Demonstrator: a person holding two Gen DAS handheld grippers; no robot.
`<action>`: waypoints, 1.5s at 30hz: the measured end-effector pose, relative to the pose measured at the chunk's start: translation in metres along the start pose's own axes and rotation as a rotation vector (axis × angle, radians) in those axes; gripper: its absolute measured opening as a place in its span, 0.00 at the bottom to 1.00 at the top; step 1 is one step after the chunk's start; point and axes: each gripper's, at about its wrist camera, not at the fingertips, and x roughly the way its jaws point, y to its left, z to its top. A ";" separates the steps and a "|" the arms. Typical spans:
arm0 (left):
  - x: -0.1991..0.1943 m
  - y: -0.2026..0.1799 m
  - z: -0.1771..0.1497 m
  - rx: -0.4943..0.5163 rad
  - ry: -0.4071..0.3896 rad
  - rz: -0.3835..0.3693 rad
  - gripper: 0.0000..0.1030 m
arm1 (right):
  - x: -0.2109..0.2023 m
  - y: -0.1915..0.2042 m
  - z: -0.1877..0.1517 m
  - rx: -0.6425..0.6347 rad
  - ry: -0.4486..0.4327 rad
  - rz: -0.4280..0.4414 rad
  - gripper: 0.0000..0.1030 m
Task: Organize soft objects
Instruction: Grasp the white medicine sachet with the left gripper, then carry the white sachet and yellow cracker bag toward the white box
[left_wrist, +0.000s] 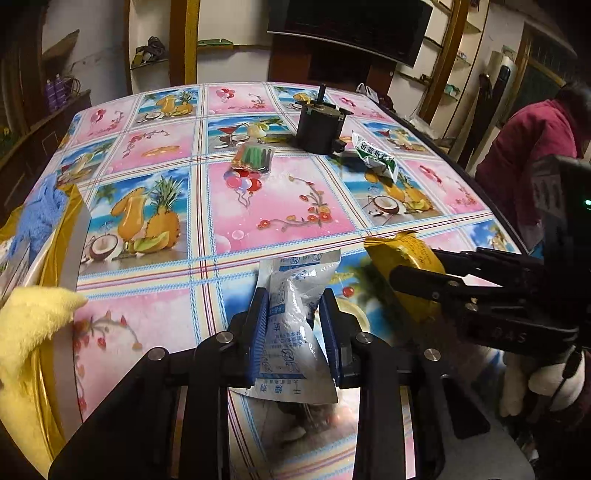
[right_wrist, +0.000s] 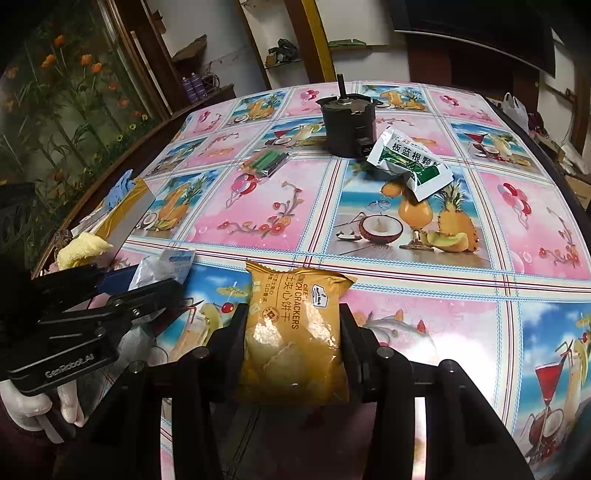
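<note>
A white and blue printed sachet (left_wrist: 295, 332) stands between the blue pads (left_wrist: 258, 325) of my left gripper (left_wrist: 293, 310), which is shut on it just above the tablecloth. Seen from the right wrist, the sachet (right_wrist: 166, 264) pokes out of that gripper at the left. My right gripper (right_wrist: 293, 317) is shut on a yellow cheese cracker packet (right_wrist: 291, 343), held upright between its black fingers. The left wrist view shows the same cracker packet (left_wrist: 402, 258) at the right, close beside the sachet. Both grippers hover side by side over the table's near edge.
A gold-lined box (left_wrist: 70, 236) at the left holds a blue cloth (left_wrist: 37, 214) and a yellow plush cloth (left_wrist: 29, 325). Further back lie a green and white sachet (right_wrist: 410, 162), a black motor (right_wrist: 347, 125) and a small packet of green pieces (right_wrist: 264, 162). A person in a red jacket (left_wrist: 532, 136) stands far right.
</note>
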 end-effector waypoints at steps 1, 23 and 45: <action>-0.010 0.001 -0.005 -0.013 -0.019 -0.016 0.26 | -0.001 0.001 0.000 -0.003 -0.006 0.010 0.44; -0.013 0.012 -0.028 0.054 0.071 -0.051 0.68 | 0.001 0.029 -0.013 -0.015 0.020 0.063 0.44; -0.118 0.061 -0.051 -0.162 -0.128 -0.160 0.28 | -0.017 0.033 -0.013 0.014 -0.045 0.152 0.44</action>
